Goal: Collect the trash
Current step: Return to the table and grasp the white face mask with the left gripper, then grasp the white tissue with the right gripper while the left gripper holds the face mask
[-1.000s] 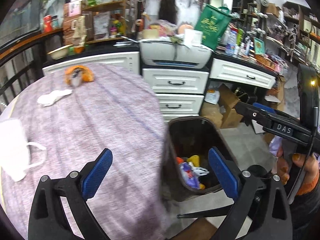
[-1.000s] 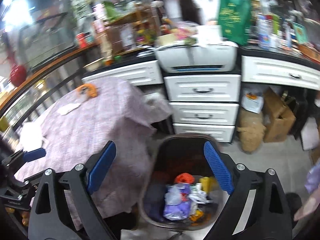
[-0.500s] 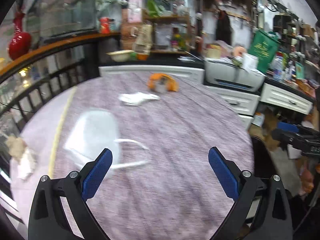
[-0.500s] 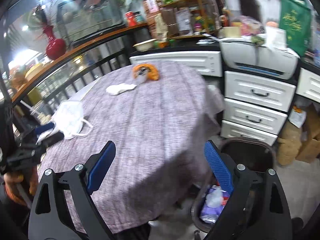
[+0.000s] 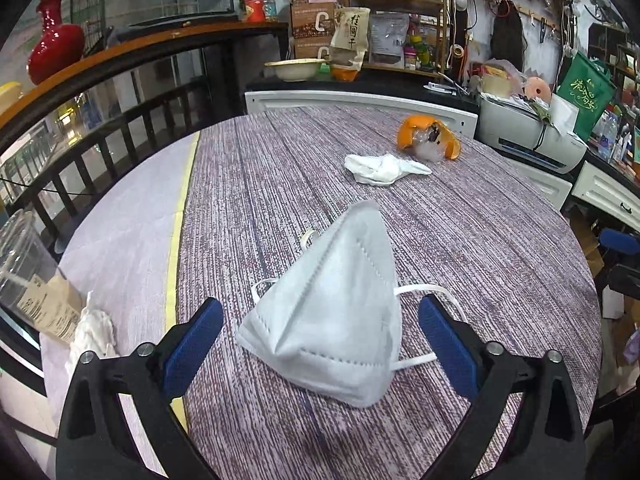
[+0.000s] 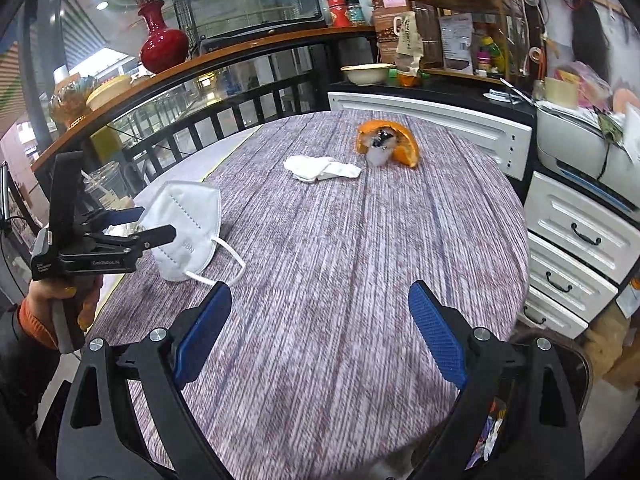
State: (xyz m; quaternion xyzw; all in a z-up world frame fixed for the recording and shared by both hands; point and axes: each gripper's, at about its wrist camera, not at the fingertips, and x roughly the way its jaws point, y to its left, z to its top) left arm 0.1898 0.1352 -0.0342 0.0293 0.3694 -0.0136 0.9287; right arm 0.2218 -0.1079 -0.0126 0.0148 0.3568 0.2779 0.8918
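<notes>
A white folded face mask (image 5: 336, 304) lies on the round table with the purple cloth (image 5: 480, 248). My left gripper (image 5: 320, 336) is open, its blue pads on either side of the mask, low over it. The mask also shows in the right wrist view (image 6: 186, 228), with the left gripper (image 6: 148, 224) at it. A crumpled white tissue (image 5: 380, 169) and an orange peel with clear plastic (image 5: 430, 142) lie farther back. My right gripper (image 6: 320, 328) is open and empty above the table's near side.
A dark trash bin (image 6: 576, 368) with litter stands on the floor at the table's right edge. White drawers (image 6: 576, 236) and a printer (image 5: 532, 136) stand to the right. A plastic cup, paper and tissue (image 5: 52, 300) sit at the table's left. A black railing (image 5: 100, 140) runs behind.
Both grippers swung left from the bin to the table. My left gripper has closed in on the mask, which now sits between its open fingers.
</notes>
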